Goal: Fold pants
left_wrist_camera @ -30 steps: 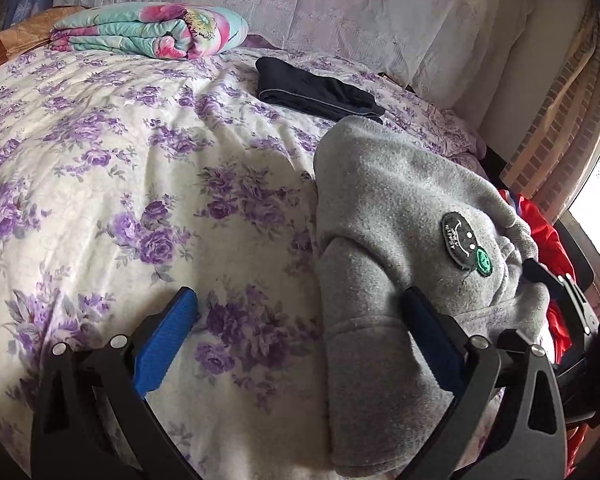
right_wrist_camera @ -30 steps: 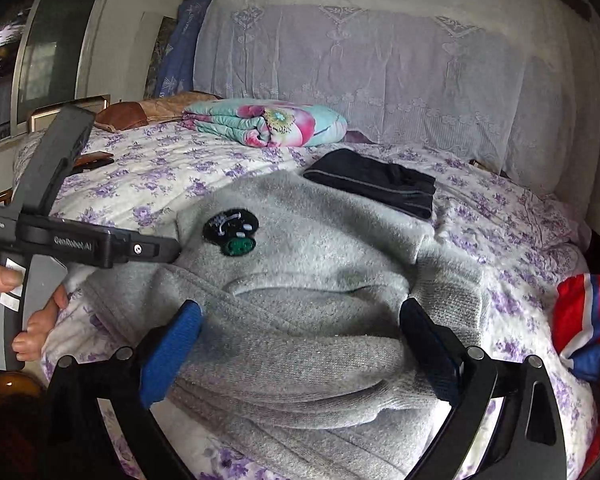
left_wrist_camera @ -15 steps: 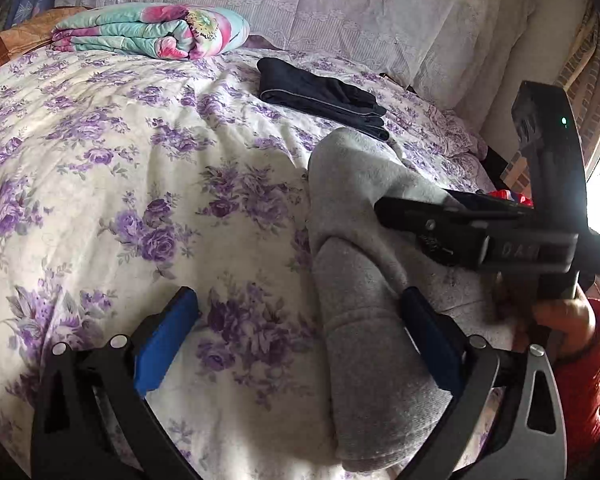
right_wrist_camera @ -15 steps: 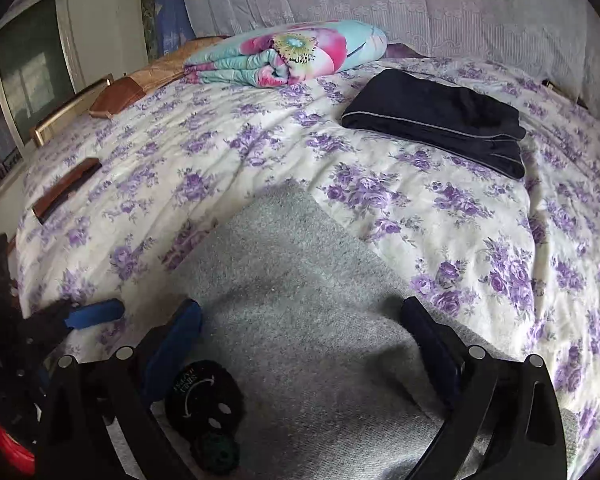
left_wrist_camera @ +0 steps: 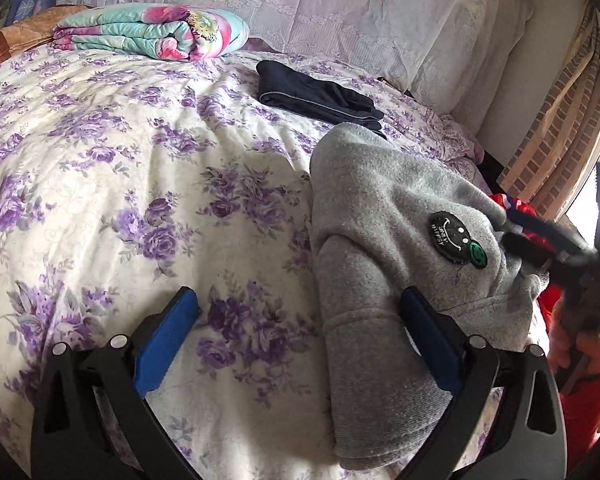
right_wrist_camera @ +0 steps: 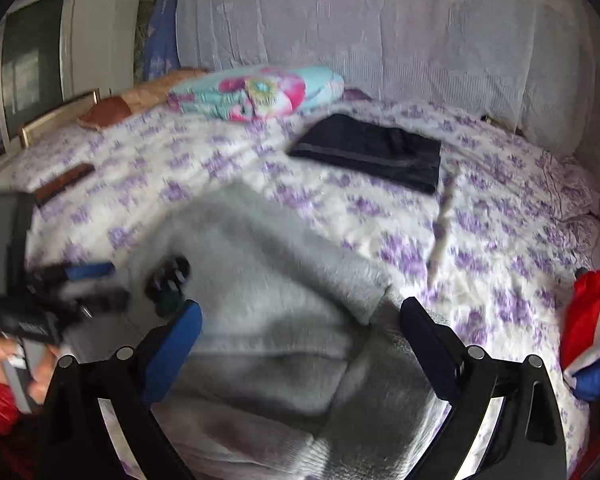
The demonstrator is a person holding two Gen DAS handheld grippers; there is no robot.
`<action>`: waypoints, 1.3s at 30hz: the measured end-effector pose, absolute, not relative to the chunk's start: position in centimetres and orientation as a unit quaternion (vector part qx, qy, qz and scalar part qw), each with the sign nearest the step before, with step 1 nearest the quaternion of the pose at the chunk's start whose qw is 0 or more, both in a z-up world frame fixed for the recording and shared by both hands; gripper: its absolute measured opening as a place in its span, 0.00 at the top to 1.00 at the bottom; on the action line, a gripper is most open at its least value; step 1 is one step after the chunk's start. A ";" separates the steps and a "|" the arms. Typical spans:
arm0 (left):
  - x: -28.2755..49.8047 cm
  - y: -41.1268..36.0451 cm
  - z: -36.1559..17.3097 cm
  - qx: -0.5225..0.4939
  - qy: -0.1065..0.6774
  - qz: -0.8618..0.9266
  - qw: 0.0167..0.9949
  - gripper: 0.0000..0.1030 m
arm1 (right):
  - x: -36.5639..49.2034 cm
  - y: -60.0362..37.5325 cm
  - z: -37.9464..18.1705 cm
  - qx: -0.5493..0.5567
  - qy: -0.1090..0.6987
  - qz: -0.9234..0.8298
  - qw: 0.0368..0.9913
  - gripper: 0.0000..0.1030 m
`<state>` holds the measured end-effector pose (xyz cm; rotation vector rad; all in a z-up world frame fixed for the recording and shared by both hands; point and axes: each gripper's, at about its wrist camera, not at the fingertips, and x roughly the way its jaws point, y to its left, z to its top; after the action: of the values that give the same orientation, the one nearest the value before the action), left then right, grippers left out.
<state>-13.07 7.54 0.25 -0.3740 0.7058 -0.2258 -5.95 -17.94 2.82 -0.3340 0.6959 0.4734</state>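
1. Left hand-held gripper (left_wrist_camera: 300,336): jaws spread wide, nothing between them. Left blue pad over the flowered bedspread (left_wrist_camera: 112,184), right pad at the edge of the grey pants (left_wrist_camera: 384,216).
2. Right hand-held gripper (right_wrist_camera: 300,340): jaws likewise wide apart, empty, hovering over the grey cloth; this view is motion-blurred.
3. Grey pants: bunched in a folded heap on the bed's near right side, a round dark patch (left_wrist_camera: 454,240) facing up.
4. In the left wrist view the right gripper shows blurred at the right edge, past the heap, held in a hand (left_wrist_camera: 580,352).
5. Red, white and blue garment (right_wrist_camera: 592,328): at the bed's right edge, beside the heap.
6. Folded dark garment (left_wrist_camera: 320,96): flat, farther up the bed, just beyond the grey heap.
7. Rolled floral quilt (left_wrist_camera: 152,32): at the bed's far end, before a white lace cover (left_wrist_camera: 340,12).
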 end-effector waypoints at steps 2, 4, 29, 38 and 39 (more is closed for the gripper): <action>-13.0 7.4 0.3 -0.178 0.343 -0.110 0.916 0.04 | -6.8 -19.4 1.3 -0.133 0.279 0.244 0.919 0.03; -13.0 7.3 0.3 -0.177 0.343 -0.108 0.916 0.04 | -6.8 -19.3 1.6 -0.132 0.283 0.239 0.919 0.03; -13.4 7.3 0.2 -0.175 0.339 -0.100 0.919 0.04 | -12.3 -26.6 2.7 0.015 0.255 0.234 0.938 0.03; -13.5 7.2 0.2 -0.171 0.338 -0.095 0.920 0.04 | -5.5 -19.4 1.2 -0.140 0.310 0.198 0.919 0.03; -13.5 7.1 0.2 -0.168 0.339 -0.090 0.921 0.04 | -5.3 -19.8 0.9 -0.119 0.295 0.211 0.924 0.03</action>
<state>-13.45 7.14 0.16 -0.3452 0.6974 -0.1842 -5.33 -19.78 0.91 -0.2448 0.6063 0.4331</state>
